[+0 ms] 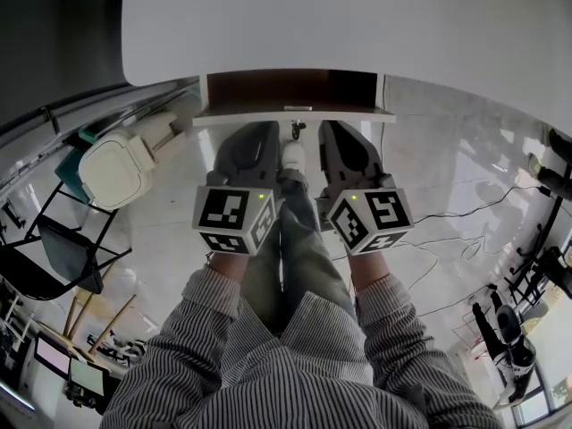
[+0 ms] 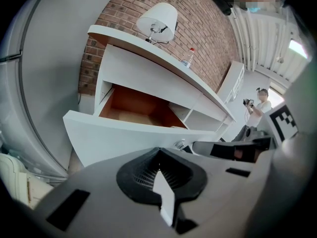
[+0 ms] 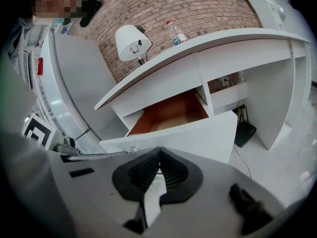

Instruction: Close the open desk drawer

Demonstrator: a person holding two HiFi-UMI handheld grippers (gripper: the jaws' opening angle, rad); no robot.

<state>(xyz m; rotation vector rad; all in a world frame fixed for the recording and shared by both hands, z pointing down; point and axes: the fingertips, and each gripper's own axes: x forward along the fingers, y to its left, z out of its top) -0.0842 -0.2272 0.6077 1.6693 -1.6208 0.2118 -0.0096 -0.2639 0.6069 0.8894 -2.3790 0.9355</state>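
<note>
In the head view the drawer front [image 1: 295, 114] bars the upper middle, just ahead of the left gripper [image 1: 255, 137] and right gripper [image 1: 344, 137]. Its knob [image 1: 293, 130] sits in the narrow gap between them. Bare floor [image 1: 179, 213] lies open left of the grippers as far as a white object [image 1: 112, 168] and a black chair [image 1: 54, 248]. At right, cables [image 1: 447, 231] cross the floor. In the right gripper view the drawer [image 3: 171, 113] gapes upward under the desk top [image 3: 198, 48]. At lower right the space beneath the desk is open down to a black box [image 3: 245, 133].
</note>
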